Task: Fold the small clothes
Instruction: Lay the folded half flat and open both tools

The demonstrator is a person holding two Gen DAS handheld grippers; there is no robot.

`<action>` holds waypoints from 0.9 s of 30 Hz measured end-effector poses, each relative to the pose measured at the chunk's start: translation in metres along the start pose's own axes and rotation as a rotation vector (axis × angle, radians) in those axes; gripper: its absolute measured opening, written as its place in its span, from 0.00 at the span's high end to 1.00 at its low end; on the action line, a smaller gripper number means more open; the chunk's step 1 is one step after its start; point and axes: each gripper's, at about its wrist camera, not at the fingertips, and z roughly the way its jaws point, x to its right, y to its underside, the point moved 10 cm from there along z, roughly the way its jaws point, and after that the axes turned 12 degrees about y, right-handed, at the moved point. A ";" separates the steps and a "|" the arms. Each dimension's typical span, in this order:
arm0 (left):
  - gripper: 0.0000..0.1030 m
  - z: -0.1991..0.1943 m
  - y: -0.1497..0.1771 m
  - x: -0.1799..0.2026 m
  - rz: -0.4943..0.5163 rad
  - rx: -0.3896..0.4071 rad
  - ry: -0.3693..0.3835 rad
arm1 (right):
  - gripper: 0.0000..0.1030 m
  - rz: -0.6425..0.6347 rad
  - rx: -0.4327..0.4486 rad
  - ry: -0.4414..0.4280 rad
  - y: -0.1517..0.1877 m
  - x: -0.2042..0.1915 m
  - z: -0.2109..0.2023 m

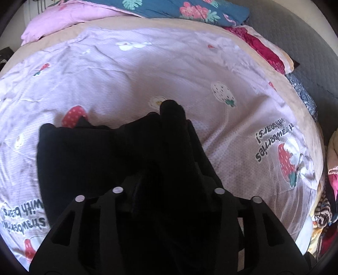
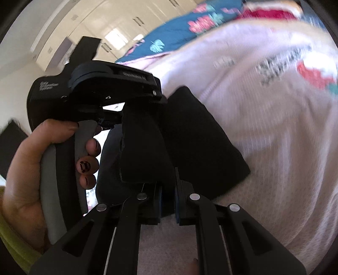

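Note:
A small black garment (image 1: 84,152) lies bunched on the pink strawberry-print sheet (image 1: 147,63). My left gripper (image 1: 160,118) points down over its right side. One black finger (image 1: 172,110) sticks out past the cloth; the other is hidden under a fold, so the jaws stand apart with cloth between them. In the right wrist view, my right gripper (image 2: 169,190) is shut on an edge of the black garment (image 2: 200,137), blue pads close together. A hand (image 2: 25,169) holds the left gripper's grey handle (image 2: 50,179) at the left.
A teal floral blanket (image 1: 190,10) and a pink pillow (image 1: 63,21) lie at the far side of the bed. A red and cream blanket (image 1: 264,48) sits at the back right, and a heap of clothes (image 1: 325,211) at the right edge. Wardrobe doors (image 2: 84,25) stand behind.

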 end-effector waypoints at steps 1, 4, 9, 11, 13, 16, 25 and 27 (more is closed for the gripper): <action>0.48 0.003 0.000 0.004 0.006 -0.003 0.020 | 0.91 0.027 -0.021 -0.006 0.002 0.005 0.002; 0.34 0.006 0.002 0.015 0.012 -0.002 0.094 | 0.88 0.098 -0.067 -0.024 0.005 0.016 0.007; 0.34 -0.028 0.001 0.007 -0.007 0.099 0.142 | 0.78 0.112 -0.102 -0.068 0.007 0.015 0.005; 0.34 -0.048 0.003 -0.007 -0.012 0.152 0.118 | 0.64 0.087 -0.094 -0.084 0.002 0.010 0.002; 0.31 -0.069 0.010 -0.028 -0.009 0.209 0.061 | 0.41 0.057 -0.087 -0.109 -0.006 0.002 -0.001; 0.31 -0.080 0.031 -0.063 -0.032 0.217 -0.021 | 0.27 0.015 -0.091 -0.118 -0.022 -0.010 0.003; 0.31 -0.070 0.067 -0.083 -0.041 0.198 -0.058 | 0.38 -0.213 -0.140 -0.027 -0.061 -0.031 0.044; 0.31 -0.069 0.068 -0.083 -0.040 0.198 -0.063 | 0.80 -0.255 -0.146 -0.021 -0.061 -0.034 0.051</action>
